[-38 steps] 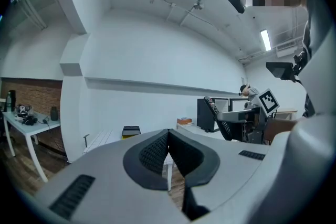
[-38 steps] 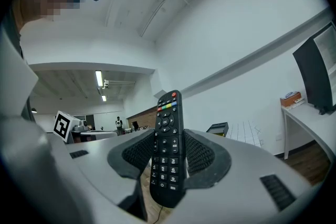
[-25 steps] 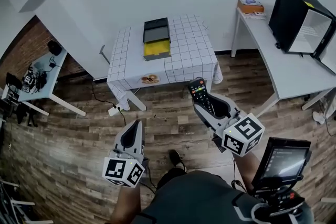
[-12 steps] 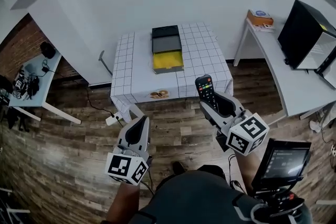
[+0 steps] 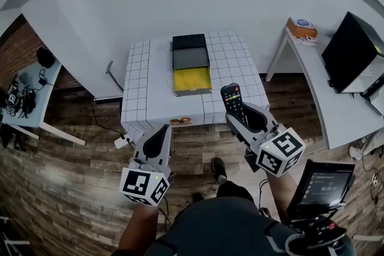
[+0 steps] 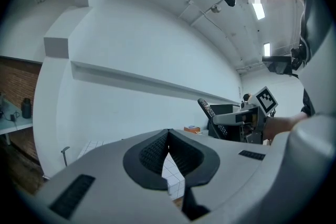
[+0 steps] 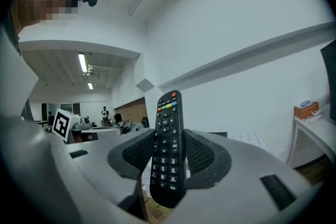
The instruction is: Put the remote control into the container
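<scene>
The black remote control (image 5: 231, 100) stands upright between the pads of my right gripper (image 5: 239, 114), which is shut on it just in front of the table's near edge. In the right gripper view the remote (image 7: 168, 134) fills the gap of that gripper (image 7: 168, 150). The container (image 5: 191, 59), a dark box with a grey section and a yellow section, lies mid-table on the checked cloth (image 5: 144, 87), ahead and left of the remote. My left gripper (image 5: 162, 132) hovers over the floor before the table. It (image 6: 168, 138) is shut and empty.
A small brownish item (image 5: 180, 121) lies at the table's front edge. A long white desk carries a black box (image 5: 354, 51) and an orange box (image 5: 302, 27) at the right. A cluttered desk (image 5: 24, 93) stands at the left. A power strip (image 5: 123, 142) lies on the wooden floor.
Both grippers have moved forward toward the checked table, which now sits closer and more central. The remote stays gripped in the right gripper; the left stays shut.
</scene>
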Motion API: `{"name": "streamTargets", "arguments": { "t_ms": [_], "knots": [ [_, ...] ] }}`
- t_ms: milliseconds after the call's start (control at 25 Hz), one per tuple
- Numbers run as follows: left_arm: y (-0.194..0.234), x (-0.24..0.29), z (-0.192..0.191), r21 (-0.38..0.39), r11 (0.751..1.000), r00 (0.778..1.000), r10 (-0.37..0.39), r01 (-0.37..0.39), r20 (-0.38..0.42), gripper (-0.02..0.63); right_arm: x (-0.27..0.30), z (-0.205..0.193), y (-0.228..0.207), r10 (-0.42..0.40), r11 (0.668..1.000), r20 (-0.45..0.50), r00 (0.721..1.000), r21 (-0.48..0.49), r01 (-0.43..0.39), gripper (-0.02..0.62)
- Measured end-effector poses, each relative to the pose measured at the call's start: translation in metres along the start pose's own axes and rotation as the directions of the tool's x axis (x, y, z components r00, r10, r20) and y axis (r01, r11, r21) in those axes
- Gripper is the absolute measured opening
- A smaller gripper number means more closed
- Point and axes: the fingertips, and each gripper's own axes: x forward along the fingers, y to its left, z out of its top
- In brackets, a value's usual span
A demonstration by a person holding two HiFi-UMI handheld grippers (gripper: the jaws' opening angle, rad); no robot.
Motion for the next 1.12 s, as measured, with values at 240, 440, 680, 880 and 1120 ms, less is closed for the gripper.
{"name": "streamTargets", "arguments": {
  "t_ms": [240, 440, 680, 880, 1120],
  "knots": [
    [0.022, 0.059, 0.013, 0.016, 0.998, 0.998, 0.054, -0.055, 0.015, 0.009, 0.045, 0.014, -0.051, 0.052, 0.999, -0.003, 0.999, -0.008, -0.052, 0.183],
    [0.041, 0.11, 0.023, 0.041, 0.993, 0.994, 0.113, -0.113, 0.008, 0.009, 0.083, 0.024, -0.099, 0.1, 0.995, -0.028, 0.995, -0.016, -0.101, 0.183],
    [0.065, 0.157, 0.025, 0.005, 0.983, 0.983, 0.183, -0.183, -0.006, 0.009, 0.123, 0.037, -0.142, 0.159, 0.987, -0.047, 0.986, -0.033, -0.16, 0.183],
    [0.09, 0.177, 0.022, 0.021, 0.976, 0.975, 0.217, -0.216, -0.041, 0.009, 0.16, 0.036, -0.156, 0.175, 0.983, -0.067, 0.982, -0.036, -0.178, 0.183],
    [0.133, 0.193, 0.014, 0.003, 0.977, 0.976, 0.214, -0.214, -0.039, 0.009, 0.212, 0.017, -0.164, 0.157, 0.986, -0.119, 0.98, -0.035, -0.162, 0.183]
  ]
}}
